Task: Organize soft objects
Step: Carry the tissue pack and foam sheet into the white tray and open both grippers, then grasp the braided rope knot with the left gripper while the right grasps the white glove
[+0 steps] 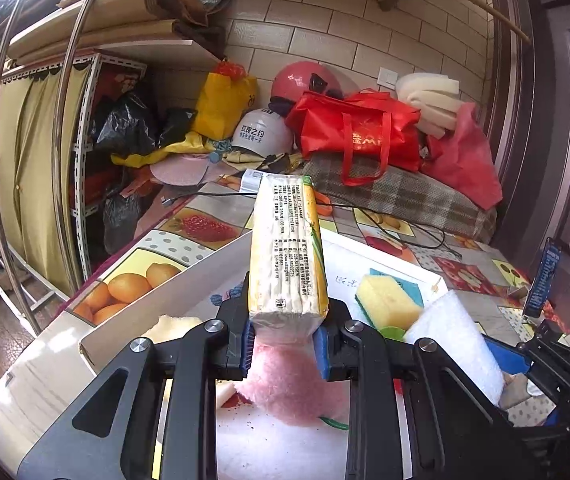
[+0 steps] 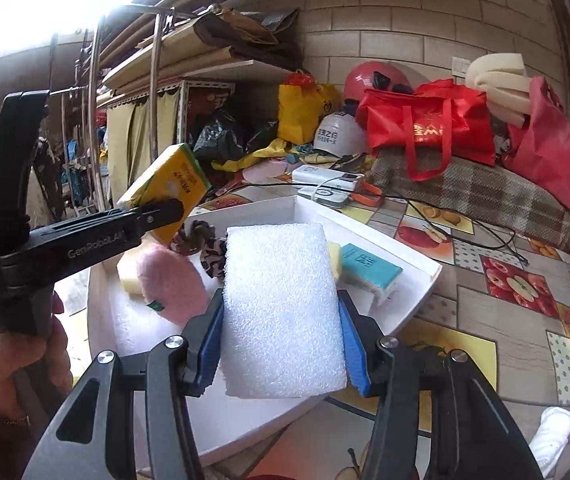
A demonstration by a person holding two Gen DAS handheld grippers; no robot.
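The left tongs [image 1: 285, 332] clamp a yellow tissue pack [image 1: 287, 248] by its lower end, the plastic-wrapped block standing up out of the blue pads above the white tray [image 1: 165, 300]; in the right wrist view the same pack [image 2: 169, 188] hangs tilted over the tray's left edge. The right tongs [image 2: 283, 340] hold a white foam block [image 2: 283, 312], rectangular and coarsely pitted, squeezed between blue pads over the near part of the tray [image 2: 417, 268]. Inside the tray lie a fluffy pink plush piece [image 2: 169, 284], a pale yellow soft piece [image 2: 129, 276] touching it, a knotted rope toy [image 2: 197, 240] near the far wall, a yellow sponge [image 1: 387, 300] with a dark scouring layer, and a teal-topped tissue pack [image 2: 371, 268] at the right side. The tray sits on a table [image 2: 505, 280] covered with an oilcloth printed in fruit squares: apples, oranges, strawberries. A black cable [image 2: 465, 224] runs across the cloth toward white chargers [image 2: 325, 184] by the far edge. Along that far edge rest a plaid folded blanket [image 2: 485, 196], a red shopping bag [image 2: 425, 128], a white helmet [image 2: 335, 132], a red helmet [image 2: 369, 80], a yellow bag [image 2: 301, 116] and stacked cream foam [image 2: 497, 80], against a beige tiled wall [image 2: 405, 24]. A curtained metal shelf [image 1: 45, 168] stands off the table's left side.
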